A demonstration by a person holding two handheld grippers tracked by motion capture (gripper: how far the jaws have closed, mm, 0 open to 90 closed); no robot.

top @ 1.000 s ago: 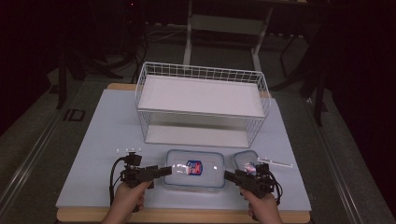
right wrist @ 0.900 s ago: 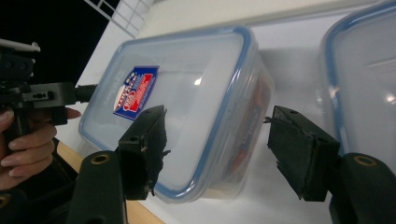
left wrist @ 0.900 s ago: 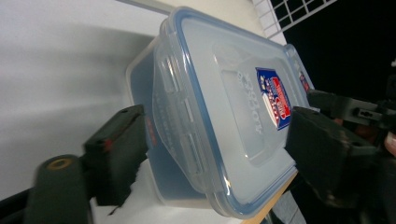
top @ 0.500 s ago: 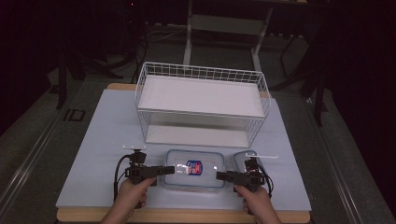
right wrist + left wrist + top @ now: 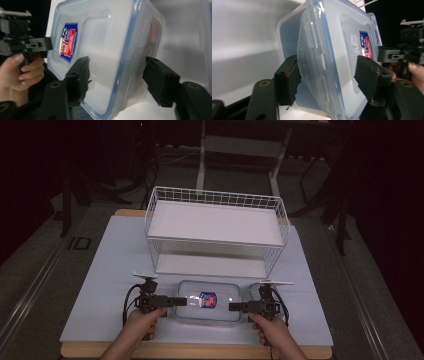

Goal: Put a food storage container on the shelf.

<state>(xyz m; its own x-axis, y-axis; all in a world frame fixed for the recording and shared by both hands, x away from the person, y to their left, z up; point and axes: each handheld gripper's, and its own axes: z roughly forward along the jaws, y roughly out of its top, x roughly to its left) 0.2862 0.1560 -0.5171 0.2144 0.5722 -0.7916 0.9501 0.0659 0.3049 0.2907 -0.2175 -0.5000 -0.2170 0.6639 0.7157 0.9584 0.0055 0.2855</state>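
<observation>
We see a dim room, with the light falling mostly on a pale table top that has a wooden edge showing along its near side and at its far corners. A white wire rack with two white shelves stands toward the far edge of the table, about the middle. The floor around the table is dark grey. Behind the far edge, a light-coloured metal frame stands in shadow, and the surroundings beyond it fade to black.
</observation>
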